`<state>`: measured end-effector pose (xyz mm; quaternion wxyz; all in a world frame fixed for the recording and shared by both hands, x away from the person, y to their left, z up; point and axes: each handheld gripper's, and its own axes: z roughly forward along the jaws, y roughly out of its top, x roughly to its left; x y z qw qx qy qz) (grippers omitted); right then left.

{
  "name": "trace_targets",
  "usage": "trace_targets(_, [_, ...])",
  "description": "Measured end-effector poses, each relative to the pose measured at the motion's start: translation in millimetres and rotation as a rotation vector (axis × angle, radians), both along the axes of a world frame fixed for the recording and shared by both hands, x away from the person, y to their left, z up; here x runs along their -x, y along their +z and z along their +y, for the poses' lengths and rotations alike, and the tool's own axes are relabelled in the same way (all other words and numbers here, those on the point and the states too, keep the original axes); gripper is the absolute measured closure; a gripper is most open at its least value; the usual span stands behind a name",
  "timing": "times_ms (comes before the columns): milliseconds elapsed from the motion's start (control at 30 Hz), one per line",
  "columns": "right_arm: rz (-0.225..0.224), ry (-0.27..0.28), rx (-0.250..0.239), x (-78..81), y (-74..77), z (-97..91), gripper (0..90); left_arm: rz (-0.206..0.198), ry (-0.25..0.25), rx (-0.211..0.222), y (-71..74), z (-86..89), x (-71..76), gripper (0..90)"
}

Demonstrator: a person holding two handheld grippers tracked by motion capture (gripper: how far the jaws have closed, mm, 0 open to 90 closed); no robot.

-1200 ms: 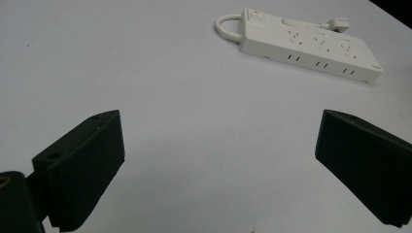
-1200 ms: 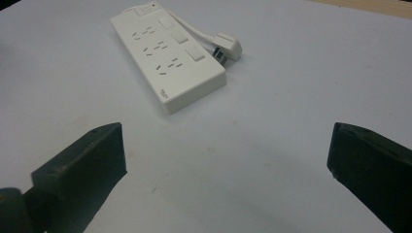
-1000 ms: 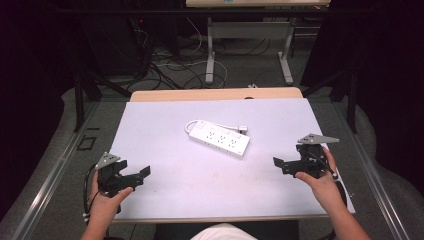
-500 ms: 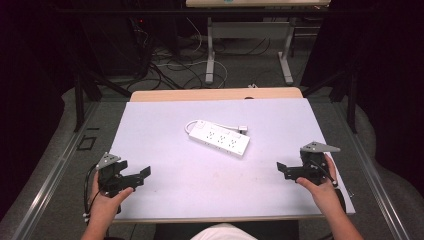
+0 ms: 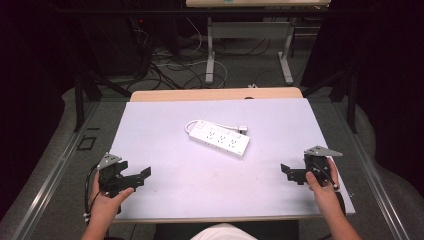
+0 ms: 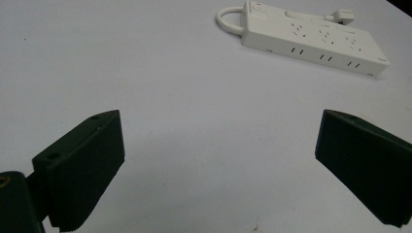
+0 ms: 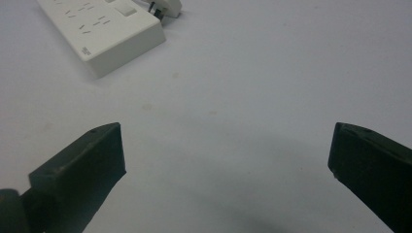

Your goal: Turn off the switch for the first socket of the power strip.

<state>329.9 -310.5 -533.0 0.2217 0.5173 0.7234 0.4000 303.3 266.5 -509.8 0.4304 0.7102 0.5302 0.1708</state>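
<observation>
**Power strip alone at mid-table, both grippers wide**

While the white power strip [image 5: 219, 138] lies slightly angled near the middle of the pale table [image 5: 165, 125], its short cord looped at its far-left end with what looks like the plug by its far edge, both tools sit well apart from it. The left gripper [image 5: 141, 176] rests at the near-left corner, jaws spread and empty. The right gripper [image 5: 291, 173] sits near-right, likewise spread, gripping nothing.
</observation>
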Motion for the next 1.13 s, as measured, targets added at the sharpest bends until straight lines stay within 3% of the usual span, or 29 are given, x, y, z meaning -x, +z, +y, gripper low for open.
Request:
trace_targets(267, [0.01,-0.021,0.035,-3.0,-7.2,-10.0,0.0,0.009,-0.005,-0.009,-0.5,0.7,-0.3,3.8])
trace_targets(467, [0.021,-0.028,0.035,-4.7,-10.6,-12.5,0.0,-0.004,0.005,-0.009,-2.2,0.0,-0.8,3.8])
trace_targets(1133, [0.033,-0.03,0.031,-6.6,-13.4,-13.2,0.0,0.007,0.004,-0.014,-2.8,0.8,-1.1,3.8])
